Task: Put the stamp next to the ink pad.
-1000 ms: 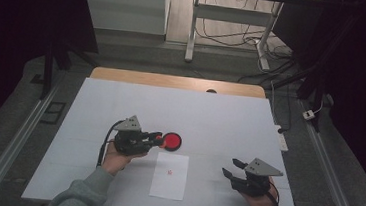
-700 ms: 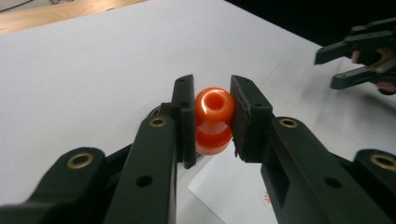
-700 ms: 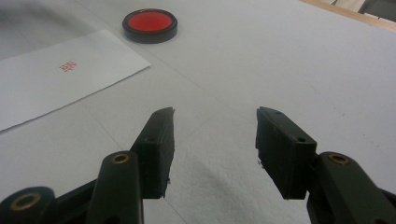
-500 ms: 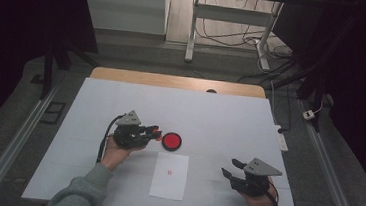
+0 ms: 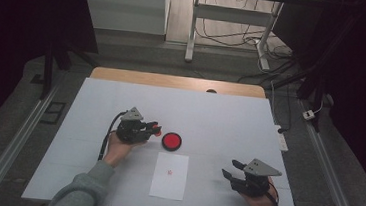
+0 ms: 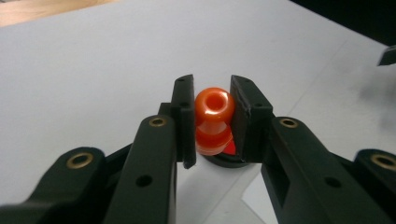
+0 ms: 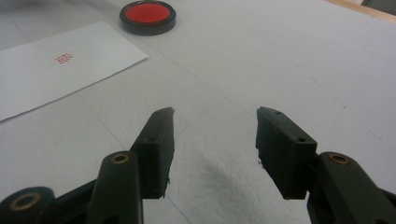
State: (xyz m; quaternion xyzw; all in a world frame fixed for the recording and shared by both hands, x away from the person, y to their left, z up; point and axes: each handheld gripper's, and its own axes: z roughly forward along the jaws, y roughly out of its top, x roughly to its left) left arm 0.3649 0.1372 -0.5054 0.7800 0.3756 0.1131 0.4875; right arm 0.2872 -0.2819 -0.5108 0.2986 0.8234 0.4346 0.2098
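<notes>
High view: stamped paper point(image 5: 169, 175) beside ink pad point(image 5: 171, 141).

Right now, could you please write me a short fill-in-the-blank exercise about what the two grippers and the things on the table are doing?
1. The left gripper is shut on an orange ____.
2. The round ink pad has a ____ centre.
3. The white paper bears a small ____ mark.
4. The right gripper has its jaws ____, with nothing between them.

Missing words: stamp; red; red; open
</notes>
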